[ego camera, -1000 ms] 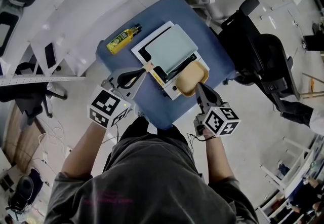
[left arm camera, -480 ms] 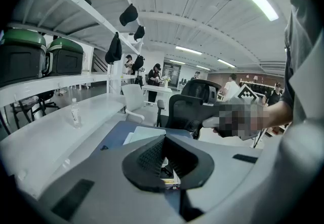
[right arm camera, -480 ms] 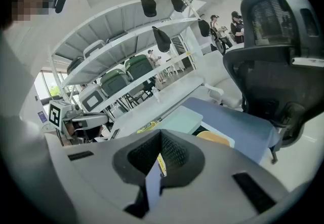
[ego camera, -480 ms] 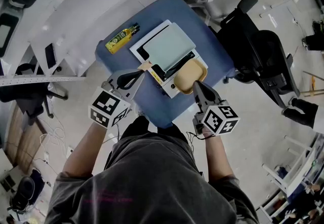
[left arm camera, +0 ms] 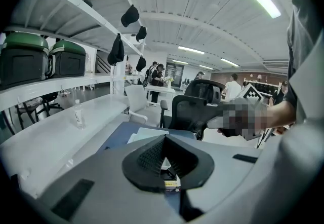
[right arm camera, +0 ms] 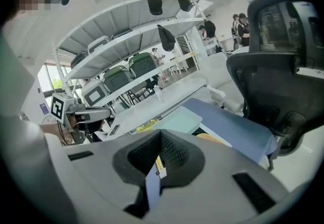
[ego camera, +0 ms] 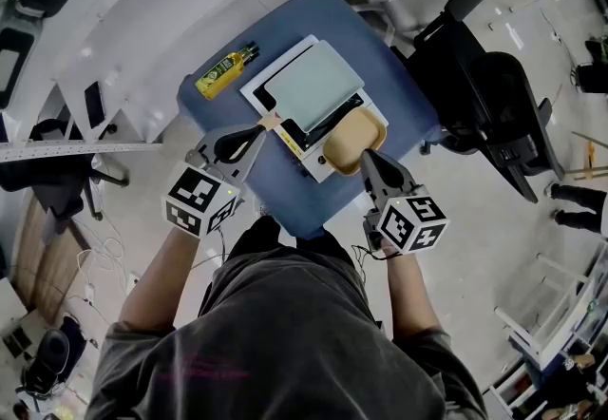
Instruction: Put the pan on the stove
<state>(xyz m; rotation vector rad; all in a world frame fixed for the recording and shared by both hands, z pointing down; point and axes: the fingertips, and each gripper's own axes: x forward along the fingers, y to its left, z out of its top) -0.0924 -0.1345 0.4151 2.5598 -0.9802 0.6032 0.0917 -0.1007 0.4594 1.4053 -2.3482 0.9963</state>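
Head view: the tan rounded-square pan (ego camera: 354, 141) rests on the near right corner of the flat white stove (ego camera: 319, 167), beside a pale green rectangular panel (ego camera: 313, 85), on the blue table (ego camera: 285, 198). A yellow bottle (ego camera: 226, 71) lies at the far left. The left gripper (ego camera: 260, 132) hangs near the stove's left edge. The right gripper (ego camera: 366, 159) sits just short of the pan.

Left gripper view: jaws together, nothing between.

Right gripper view: jaws together, empty; pan beyond them, to the right.

Office, perhaps lab: swivel chairs (ego camera: 494, 95), white desks (ego camera: 133, 47) (crates (left arm camera: 30, 61) on shelves (left arm camera: 61, 85)).
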